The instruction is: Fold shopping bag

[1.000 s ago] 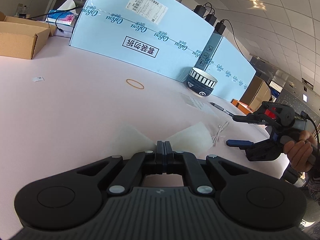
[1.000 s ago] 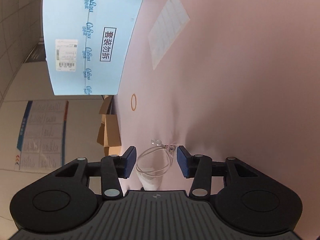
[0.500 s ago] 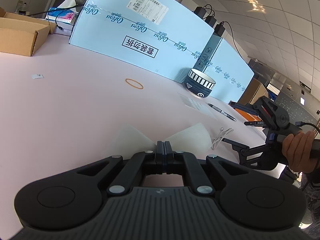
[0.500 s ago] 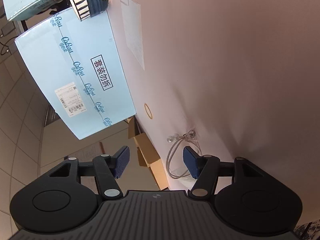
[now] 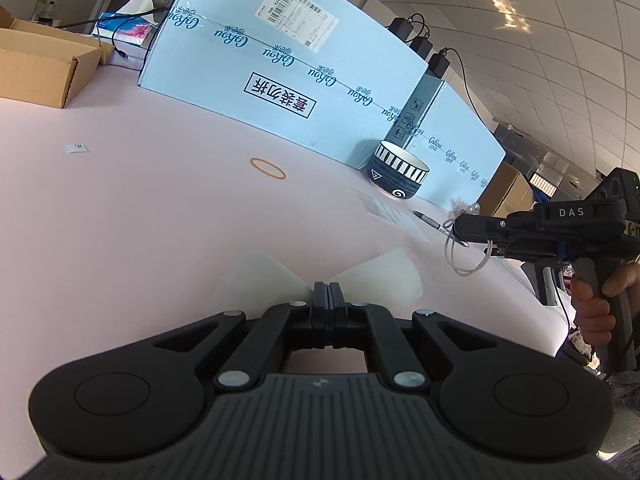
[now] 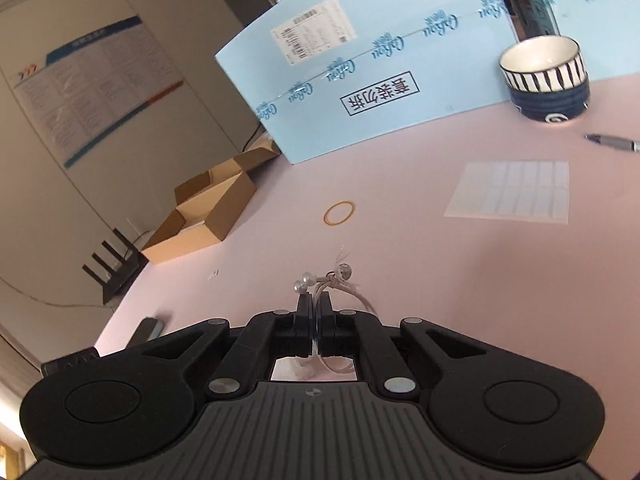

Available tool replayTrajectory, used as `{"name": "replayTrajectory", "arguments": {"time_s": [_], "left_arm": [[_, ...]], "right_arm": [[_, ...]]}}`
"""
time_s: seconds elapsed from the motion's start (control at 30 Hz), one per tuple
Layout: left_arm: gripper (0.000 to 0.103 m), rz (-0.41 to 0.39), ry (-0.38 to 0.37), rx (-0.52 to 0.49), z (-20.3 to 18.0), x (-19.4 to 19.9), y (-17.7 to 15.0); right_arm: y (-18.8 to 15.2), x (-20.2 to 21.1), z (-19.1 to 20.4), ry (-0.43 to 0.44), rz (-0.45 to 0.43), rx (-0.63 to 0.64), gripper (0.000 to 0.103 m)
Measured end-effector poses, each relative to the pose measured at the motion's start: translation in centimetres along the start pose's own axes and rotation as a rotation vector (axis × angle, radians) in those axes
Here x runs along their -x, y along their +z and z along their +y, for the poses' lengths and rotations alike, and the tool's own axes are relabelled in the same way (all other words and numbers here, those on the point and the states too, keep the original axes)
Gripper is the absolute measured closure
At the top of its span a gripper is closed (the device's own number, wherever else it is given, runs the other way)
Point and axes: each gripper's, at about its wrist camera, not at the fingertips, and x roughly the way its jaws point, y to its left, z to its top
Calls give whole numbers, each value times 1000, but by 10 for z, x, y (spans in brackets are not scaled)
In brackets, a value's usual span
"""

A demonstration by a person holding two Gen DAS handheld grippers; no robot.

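A translucent white shopping bag (image 5: 380, 276) lies bunched on the pink table (image 5: 140, 220). My left gripper (image 5: 329, 286) is shut on its pinched middle, and the bag fans out to either side of the fingers. To the right, a hand (image 5: 596, 300) holds my right gripper (image 5: 460, 228) above the table. It is shut on a thin white cord loop with pearl beads (image 5: 474, 208), which dangles below its fingers. In the right wrist view the right gripper (image 6: 315, 304) pinches the cord loop (image 6: 343, 271), beads sticking out past the tips.
Large light-blue boxes (image 5: 280, 80) wall off the table's far side. A striped bowl (image 5: 398, 176), a pen (image 5: 434, 222) and a label sheet (image 6: 512, 192) lie at the right. A rubber band (image 5: 251, 162) lies mid-table, an open cardboard box (image 5: 36, 76) at the far left.
My right gripper shut on the cord loop, lifted it off the table and rolled upright. The left gripper stayed still, shut on the bag.
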Motion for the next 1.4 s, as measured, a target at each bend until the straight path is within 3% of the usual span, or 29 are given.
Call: {"name": "replayTrajectory", "arguments": {"time_s": [0.17, 0.53, 0.9, 1.0, 1.13, 1.4], "left_arm": [[101, -4, -1, 3, 0, 0, -1], [101, -5, -15, 16, 3, 0, 0], [101, -7, -20, 20, 4, 0, -1], [101, -7, -19, 19, 4, 0, -1], [101, -7, -17, 17, 3, 0, -1], [101, -7, -19, 23, 4, 0, -1]], "right_arm": [[-9, -22, 5, -18, 54, 22, 100], [-11, -39, 29, 36, 89, 41, 86], [-25, -31, 33, 79, 181, 74, 87], [-28, -34, 35, 78, 198, 104, 96], [-34, -38, 32, 77, 217, 111, 99], [-42, -43, 33, 165, 171, 53, 95]]}}
